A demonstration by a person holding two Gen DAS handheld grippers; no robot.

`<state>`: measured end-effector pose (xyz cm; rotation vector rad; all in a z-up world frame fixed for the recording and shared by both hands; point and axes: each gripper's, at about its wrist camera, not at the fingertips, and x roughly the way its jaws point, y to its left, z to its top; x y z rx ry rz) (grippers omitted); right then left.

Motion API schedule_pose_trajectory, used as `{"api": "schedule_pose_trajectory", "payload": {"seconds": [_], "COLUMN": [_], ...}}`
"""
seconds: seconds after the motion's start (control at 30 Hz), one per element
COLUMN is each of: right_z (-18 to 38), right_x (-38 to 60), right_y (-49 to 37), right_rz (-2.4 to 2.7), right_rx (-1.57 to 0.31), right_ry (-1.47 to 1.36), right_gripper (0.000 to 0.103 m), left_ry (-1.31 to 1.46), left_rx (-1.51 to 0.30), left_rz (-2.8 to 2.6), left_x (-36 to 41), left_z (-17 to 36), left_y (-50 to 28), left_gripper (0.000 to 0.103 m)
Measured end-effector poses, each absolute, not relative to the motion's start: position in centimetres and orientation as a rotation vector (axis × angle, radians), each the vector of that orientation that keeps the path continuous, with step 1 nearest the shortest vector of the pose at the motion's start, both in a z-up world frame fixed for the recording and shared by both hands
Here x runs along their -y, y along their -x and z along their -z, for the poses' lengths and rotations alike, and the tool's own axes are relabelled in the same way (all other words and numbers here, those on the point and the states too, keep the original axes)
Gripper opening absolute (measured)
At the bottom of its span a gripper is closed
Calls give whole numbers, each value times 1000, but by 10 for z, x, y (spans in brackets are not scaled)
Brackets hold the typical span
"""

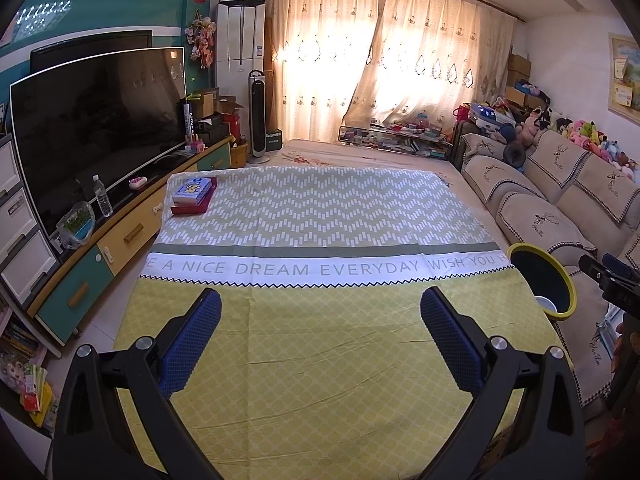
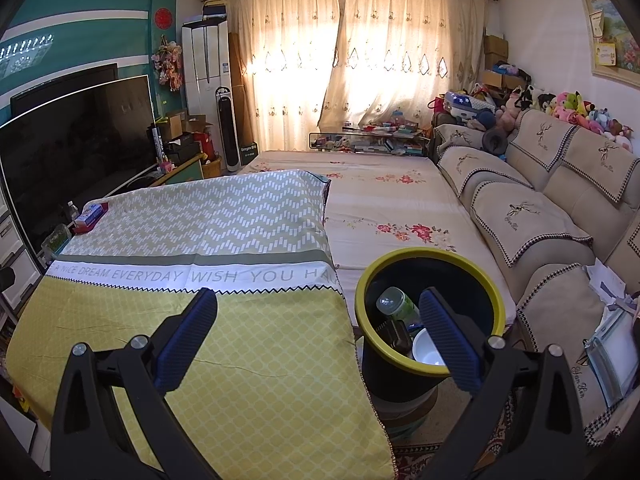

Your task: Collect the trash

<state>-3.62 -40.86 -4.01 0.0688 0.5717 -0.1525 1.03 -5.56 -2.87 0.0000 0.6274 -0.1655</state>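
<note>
Inside round yellow-rimmed bin [image 2: 430, 256]: plastic bottle [image 2: 396, 304].

Bin [image 2: 430, 258] right of table [image 2: 200, 360], bottle [image 2: 396, 304] and bowl [image 2: 426, 348] inside

Black plastic arms, silver screws, blue textured fingers [image 1: 192, 344] on both.

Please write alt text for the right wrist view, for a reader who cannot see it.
The open right gripper hovers beside a black round bin with a yellow rim, which holds a green-labelled plastic bottle and a white bowl. Left lies a yellow and green patterned cloth.
</note>
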Motion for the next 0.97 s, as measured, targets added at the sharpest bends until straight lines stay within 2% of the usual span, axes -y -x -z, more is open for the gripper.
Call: {"api": "schedule_pose_trajectory", "payload": {"seconds": [0.63, 0.83, 0.97], "right_z": [49, 48, 44], "right_x": [410, 408, 393], "right_y": [30, 12, -33], "right_rz": [143, 108, 36], "right_rx": [-600, -616, -624], "right_ry": [-74, -67, -40], "right_gripper": [96, 96, 96], "left_ry": [37, -2, -28], "left_rx": [-623, -667, -664], "left_rz": [179, 143, 95], "left_x": [51, 46, 38], "left_z": [32, 36, 41], "left_y": [-22, -55, -102], "left_gripper": [98, 98, 98]}}
